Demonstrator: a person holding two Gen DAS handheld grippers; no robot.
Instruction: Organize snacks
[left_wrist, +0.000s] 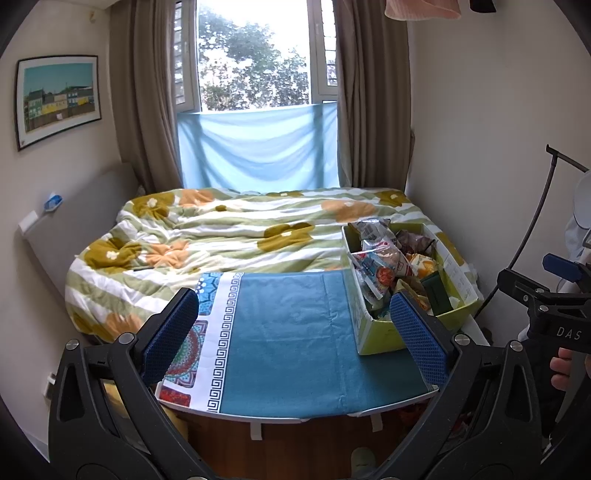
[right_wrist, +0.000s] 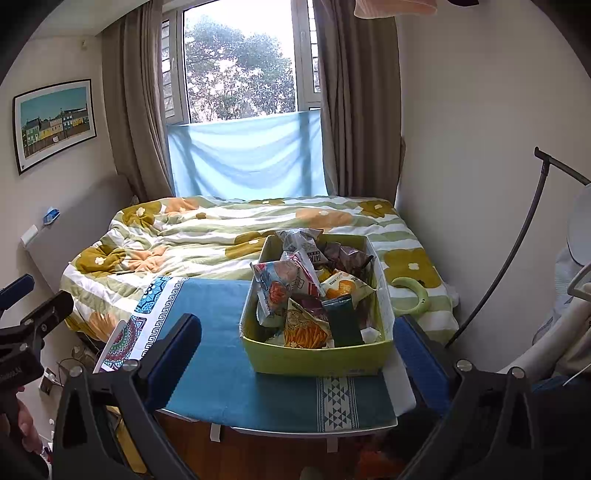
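Basically both tools idle, held back from the near edge of a small table (right_wrist: 221, 376) covered by a teal cloth (left_wrist: 295, 332). Left gripper (left_wrist: 295, 332): jaws spread wide, nothing between them, aimed at the bare teal middle. Right gripper (right_wrist: 297, 349): jaws also wide apart, empty, framing the green cardboard box (right_wrist: 317, 360). The box sits on the table's right half, its far end reaching the bed (right_wrist: 221, 236) behind, its right side near the table's right edge. Open room: the whole left and centre of the cloth is free, plus a strip in front of the box. Cloth's patterned border (left_wrist: 218, 332) runs along the left side. Inside the box, snack packets (right_wrist: 306, 291) piled loose and tilted: a blue-white-and-orange bag (right_wrist: 275, 291), an orange chip bag (right_wrist: 304, 326), a dark green pack (right_wrist: 345, 319), brown wrappers at the back. Pale green ring (right_wrist: 415, 295) lies on the quilt right of the box.
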